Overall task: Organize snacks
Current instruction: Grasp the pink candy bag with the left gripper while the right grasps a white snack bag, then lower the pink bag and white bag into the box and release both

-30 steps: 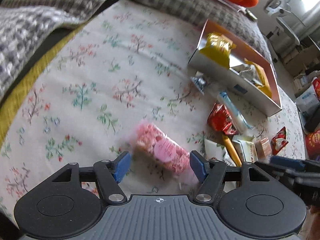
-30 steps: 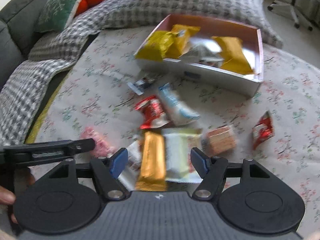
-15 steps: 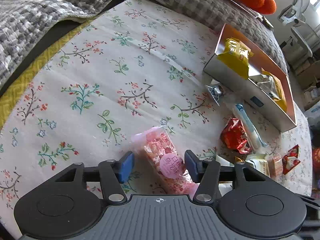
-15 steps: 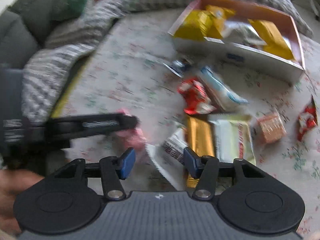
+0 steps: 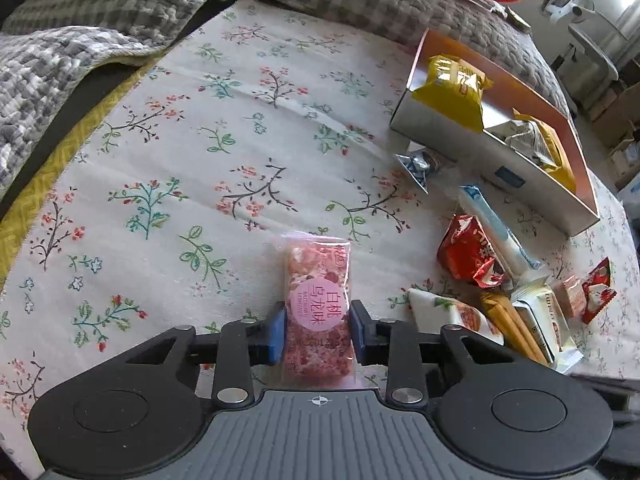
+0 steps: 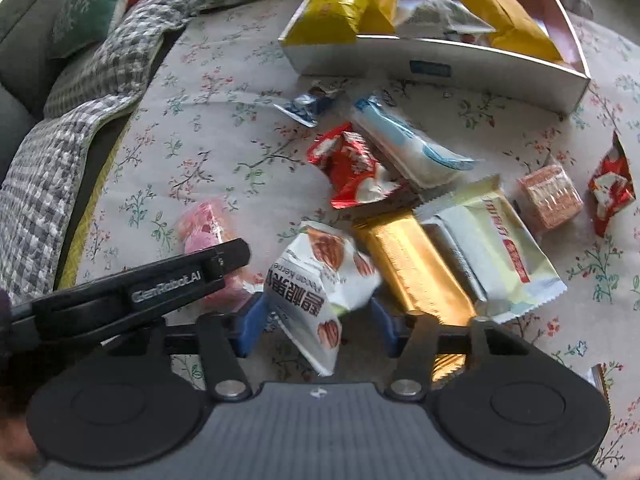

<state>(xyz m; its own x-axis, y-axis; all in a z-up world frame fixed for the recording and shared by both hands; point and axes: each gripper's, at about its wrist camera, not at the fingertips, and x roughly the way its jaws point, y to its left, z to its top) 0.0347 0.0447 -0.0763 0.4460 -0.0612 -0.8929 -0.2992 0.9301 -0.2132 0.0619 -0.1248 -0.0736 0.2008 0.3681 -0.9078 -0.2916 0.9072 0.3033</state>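
Note:
A pink snack bar (image 5: 316, 292) in clear wrap lies on the floral cloth, and my left gripper (image 5: 318, 330) is closing on it, with both blue pads against its long sides. In the right wrist view a white walnut packet (image 6: 316, 276) stands between the jaws of my right gripper (image 6: 316, 324), which are closing and touch it on both sides. The left gripper's black finger (image 6: 180, 276) lies across the pink bar (image 6: 204, 220) there. An open box (image 6: 500, 68) with yellow bags stands at the far side.
Loose snacks lie beside the walnut packet: a gold bar (image 6: 416, 268), a pale wafer pack (image 6: 496, 248), a red wrapper (image 6: 352, 168), a blue-white pack (image 6: 408, 144) and a small pink cube (image 6: 550, 196). A checked grey blanket (image 5: 80, 40) borders the cloth on the left.
Both grippers' jaws have narrowed. The left now pinches the pink bar, which has turned lengthwise between the pads. The right gripper shifted left from the gold bar onto the walnut packet.

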